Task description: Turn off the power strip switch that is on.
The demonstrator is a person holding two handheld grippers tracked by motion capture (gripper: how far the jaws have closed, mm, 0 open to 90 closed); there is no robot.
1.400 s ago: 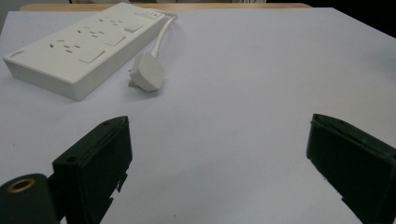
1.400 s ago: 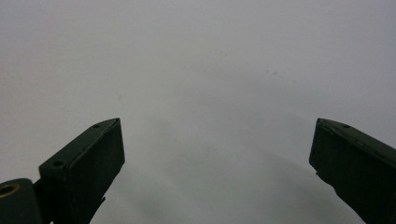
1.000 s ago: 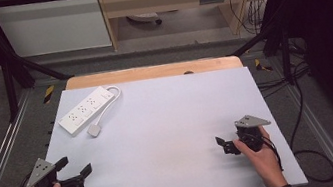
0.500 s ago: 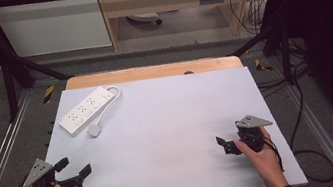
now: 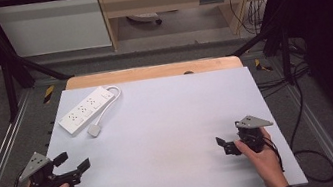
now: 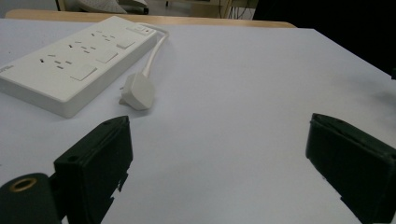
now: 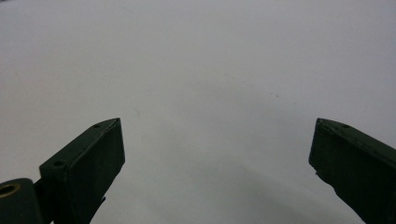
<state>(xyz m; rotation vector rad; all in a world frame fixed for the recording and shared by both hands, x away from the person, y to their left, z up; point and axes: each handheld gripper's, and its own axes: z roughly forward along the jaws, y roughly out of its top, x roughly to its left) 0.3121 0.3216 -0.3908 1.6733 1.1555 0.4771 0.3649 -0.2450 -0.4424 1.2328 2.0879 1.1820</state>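
A white power strip (image 5: 87, 110) lies at the table's far left, its cord looping round to a white plug (image 5: 95, 130) beside it. The left gripper view shows the strip (image 6: 77, 60) and plug (image 6: 136, 91) ahead of the jaws. My left gripper (image 5: 71, 161) is at the near left corner, open and empty. My right gripper (image 5: 226, 146) is at the near right, open, pointing left over bare table. In the gripper views the left gripper (image 6: 217, 161) and the right gripper (image 7: 217, 158) each have jaws wide apart with nothing between them.
The white table top (image 5: 174, 122) has a wooden strip along its far edge (image 5: 151, 72). Metal rails run along both sides. Cables lie on the floor at the right (image 5: 274, 81). A cabinet and shelving stand behind the table.
My left gripper has drifted slightly toward the near left corner. The right gripper has barely moved. The power strip lies where it was.
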